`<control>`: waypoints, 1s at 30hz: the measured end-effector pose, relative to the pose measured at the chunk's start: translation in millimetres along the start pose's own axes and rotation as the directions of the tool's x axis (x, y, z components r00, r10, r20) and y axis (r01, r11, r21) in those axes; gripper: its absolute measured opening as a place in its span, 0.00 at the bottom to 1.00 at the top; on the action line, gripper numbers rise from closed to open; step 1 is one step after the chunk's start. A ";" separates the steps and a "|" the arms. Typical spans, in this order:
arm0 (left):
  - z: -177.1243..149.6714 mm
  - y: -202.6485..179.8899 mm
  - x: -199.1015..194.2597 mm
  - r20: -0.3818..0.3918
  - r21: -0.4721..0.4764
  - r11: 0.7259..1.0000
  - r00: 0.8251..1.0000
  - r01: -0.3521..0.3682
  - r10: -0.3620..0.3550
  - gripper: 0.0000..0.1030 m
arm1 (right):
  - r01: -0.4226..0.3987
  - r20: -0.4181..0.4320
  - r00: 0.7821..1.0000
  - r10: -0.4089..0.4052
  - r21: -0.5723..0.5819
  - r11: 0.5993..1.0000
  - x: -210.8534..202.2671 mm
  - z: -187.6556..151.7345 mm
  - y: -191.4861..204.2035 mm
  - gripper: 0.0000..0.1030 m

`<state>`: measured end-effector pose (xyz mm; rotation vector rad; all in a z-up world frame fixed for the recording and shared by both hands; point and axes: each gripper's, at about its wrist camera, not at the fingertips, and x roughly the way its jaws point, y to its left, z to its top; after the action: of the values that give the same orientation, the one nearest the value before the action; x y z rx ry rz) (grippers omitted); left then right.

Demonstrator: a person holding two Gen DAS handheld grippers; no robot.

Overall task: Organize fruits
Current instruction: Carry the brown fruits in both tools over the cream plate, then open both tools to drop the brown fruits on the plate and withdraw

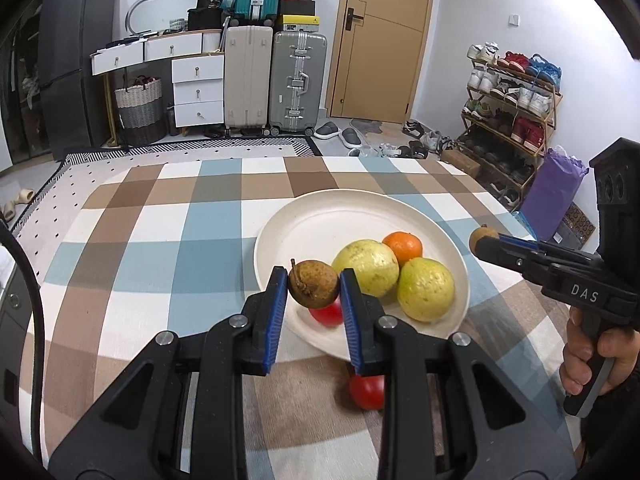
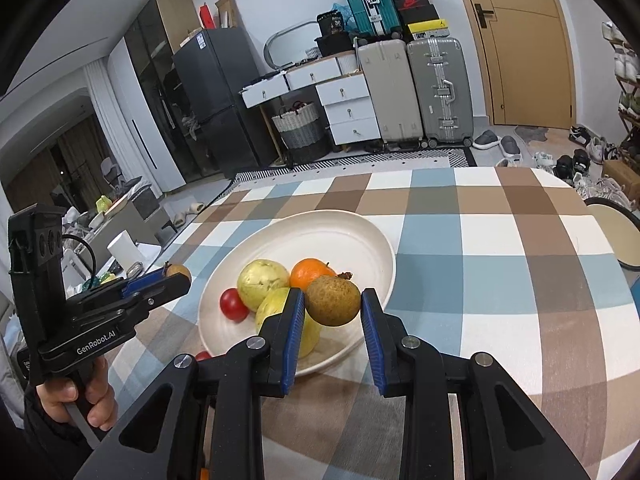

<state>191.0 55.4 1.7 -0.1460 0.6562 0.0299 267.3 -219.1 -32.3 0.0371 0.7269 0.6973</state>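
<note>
Checked cloth in blue, brown and white covers the bench (image 1: 152,240), with suitcases (image 1: 276,80), a white drawer unit (image 1: 198,88) and a shoe rack (image 1: 512,112) behind it. White oval plate (image 1: 320,220) sits mid-bench, long axis running from near-left to far-right in the left wrist view; its near rim is cut off by both grippers. On the plate: two yellow-green guavas (image 1: 370,266) touching each other, an orange mandarin (image 1: 404,246) behind them, and a red tomato (image 2: 233,304) at the left side, half hidden in the left wrist view. A second tomato (image 1: 366,392) lies on the cloth just off the plate's near rim, mostly covered by a gripper finger. Left gripper (image 1: 314,284) is clamped on a small brown fruit (image 1: 314,283), held above the plate's near-left edge; stem nub points up-left, body roughly round so no clear long axis. Right gripper (image 2: 333,300) is clamped on a second brown fruit (image 2: 334,300), held over the plate's near-right part; which way its stem end points I cannot make out. Each gripper shows side-on in the other camera, held by a hand (image 1: 588,356); only a sliver of fruit shows at those tips.
</note>
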 end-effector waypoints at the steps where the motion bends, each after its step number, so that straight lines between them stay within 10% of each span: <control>1: 1.5 0.2 2.8 0.001 -0.001 1.000 1.000 -0.002 0.002 0.23 | 0.001 -0.005 1.000 -0.001 0.003 1.000 3.1 0.9 -1.0 0.29; 30: 11.6 13.8 61.8 -0.049 -0.018 1.000 0.999 -0.023 0.022 0.24 | 0.003 -0.043 0.999 -0.002 0.026 1.000 33.4 2.4 -12.9 0.32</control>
<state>246.0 69.6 -28.7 -0.1576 0.7061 0.0540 294.1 -208.6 -53.9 0.0444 0.7773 0.6877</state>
